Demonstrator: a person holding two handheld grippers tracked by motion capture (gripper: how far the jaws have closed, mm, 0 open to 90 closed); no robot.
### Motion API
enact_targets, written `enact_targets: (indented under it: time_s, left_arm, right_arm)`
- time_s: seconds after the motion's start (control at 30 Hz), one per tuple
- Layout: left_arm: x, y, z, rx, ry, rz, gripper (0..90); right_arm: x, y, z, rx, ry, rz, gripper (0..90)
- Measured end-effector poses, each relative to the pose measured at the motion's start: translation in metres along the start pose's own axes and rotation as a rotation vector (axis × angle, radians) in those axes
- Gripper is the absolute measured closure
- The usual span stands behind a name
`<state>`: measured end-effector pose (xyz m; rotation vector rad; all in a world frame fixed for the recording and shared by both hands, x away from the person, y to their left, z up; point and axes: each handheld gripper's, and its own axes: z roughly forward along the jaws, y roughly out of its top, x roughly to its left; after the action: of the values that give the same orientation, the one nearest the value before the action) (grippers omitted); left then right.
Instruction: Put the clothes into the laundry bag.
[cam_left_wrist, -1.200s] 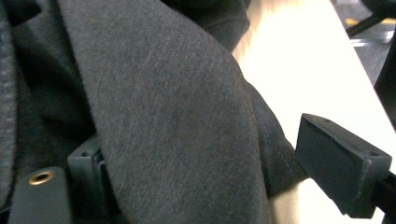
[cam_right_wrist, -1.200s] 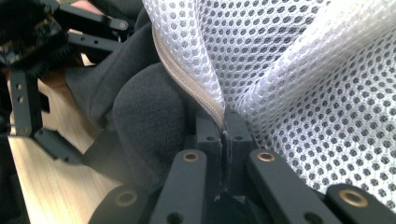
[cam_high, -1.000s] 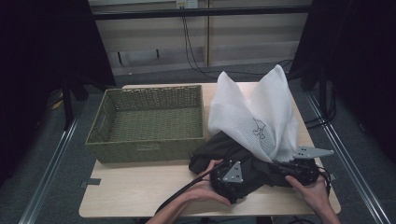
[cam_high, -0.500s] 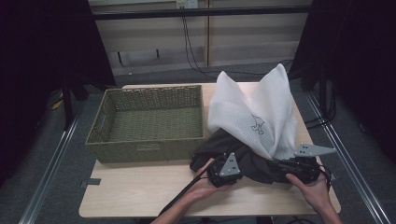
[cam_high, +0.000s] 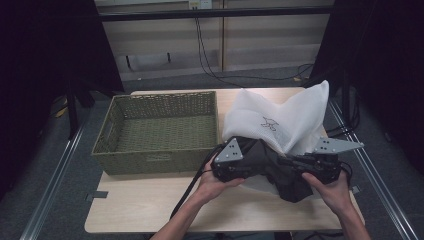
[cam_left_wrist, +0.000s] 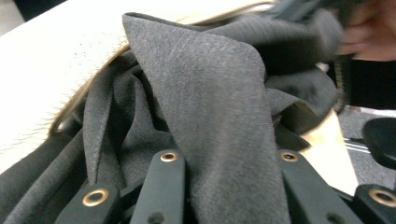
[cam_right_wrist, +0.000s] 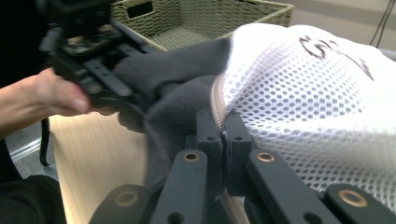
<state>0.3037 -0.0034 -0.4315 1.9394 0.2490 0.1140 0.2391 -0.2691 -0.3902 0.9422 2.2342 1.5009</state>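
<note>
A dark grey garment (cam_high: 272, 162) spills from the mouth of a white mesh bag (cam_high: 280, 120) at the table's right. My left gripper (cam_high: 257, 161) grips a thick fold of that garment (cam_left_wrist: 210, 93); its jaws (cam_left_wrist: 228, 161) have just been closing, and the cloth is pinched between them. My right gripper (cam_high: 300, 164) is shut on the bag's zip-edged rim (cam_right_wrist: 223, 128), with white mesh (cam_right_wrist: 303, 93) to its right and grey cloth (cam_right_wrist: 173, 74) to its left. Both hands hold these above the tabletop.
An olive woven basket (cam_high: 150, 162) with nothing in it sits on the left half of the wooden table (cam_high: 150, 205), also seen in the right gripper view (cam_right_wrist: 224, 14). Cables run along the floor behind the table.
The left gripper's jaws closed on the grey cloth. Both hands then rose, lifting the garment and the bag's mouth off the table.
</note>
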Motion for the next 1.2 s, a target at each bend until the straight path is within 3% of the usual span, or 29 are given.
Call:
enact_targets:
  time_s: [0.23,0.43,0.6,0.73,0.93,1.0,1.2]
  left_arm:
    - [0.005,0.015,0.013,0.016,0.073,-0.047,74.5]
    - [0.0,0.037,0.012,-0.017,0.103,-0.034,74.8]
    - [0.011,0.016,0.043,0.011,0.104,-0.119,74.6]
    - [0.01,0.01,0.044,-0.001,0.095,-0.121,73.8]
    - [0.011,0.004,0.037,-0.008,0.031,-0.113,67.4]
    - [0.008,0.002,0.033,-0.011,0.02,-0.1,63.0]
    - [-0.006,0.003,0.01,-0.039,0.02,-0.051,54.2]
  right_arm:
    - [0.014,0.013,0.003,-0.02,0.036,-0.021,88.4]
    - [0.021,0.034,-0.003,-0.101,0.098,-0.028,88.4]
    - [0.028,0.034,0.007,-0.091,0.141,-0.037,88.4]
    - [0.021,0.017,0.011,-0.091,0.157,0.002,88.5]
    - [0.009,-0.01,0.012,-0.029,0.063,0.026,87.9]
    - [0.002,-0.02,0.009,-0.03,0.05,0.054,87.7]
    - [-0.007,-0.038,0.009,0.004,0.01,0.075,87.6]
